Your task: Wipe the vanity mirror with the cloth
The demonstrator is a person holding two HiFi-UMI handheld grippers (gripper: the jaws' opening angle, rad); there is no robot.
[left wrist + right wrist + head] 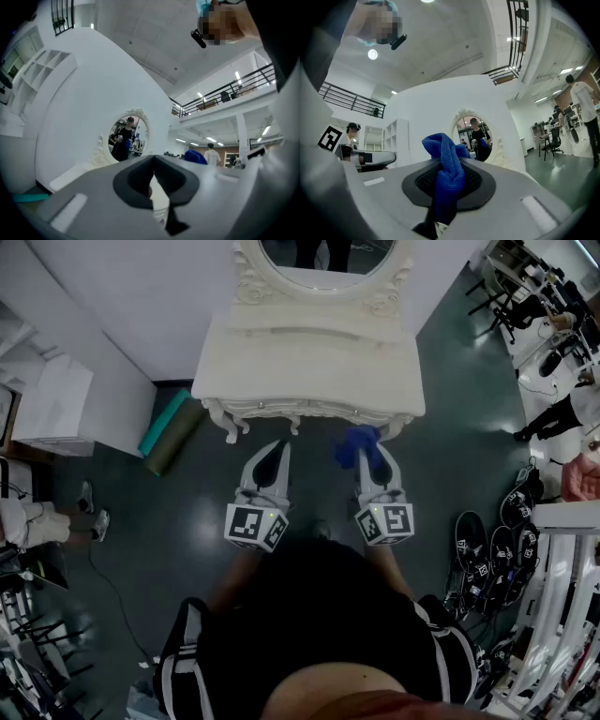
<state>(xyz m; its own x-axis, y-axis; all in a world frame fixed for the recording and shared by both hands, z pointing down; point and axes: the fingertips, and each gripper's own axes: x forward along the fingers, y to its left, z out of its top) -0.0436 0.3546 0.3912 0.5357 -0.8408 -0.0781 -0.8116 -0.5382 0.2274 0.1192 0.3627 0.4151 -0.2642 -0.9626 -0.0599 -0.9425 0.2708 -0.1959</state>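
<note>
Right gripper (373,470) is clamped on the cloth (449,168), bunched lengthwise toward the vanity mirror (472,138); left gripper (278,448) is closed, empty.

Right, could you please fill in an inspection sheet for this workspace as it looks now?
Surface: vanity table top bare, nothing seen on it.
Job's things: oval mirror above the top; blue cloth held short of the glass.
Clutter: rolled mats, teal and olive, on the floor left of the vanity; black round items at right.
Grippers: left tongs shut, empty; right tongs shut on the cloth.
Cables: dark cable across the floor at left.
Surroundings: white wall behind; people at far right.
</note>
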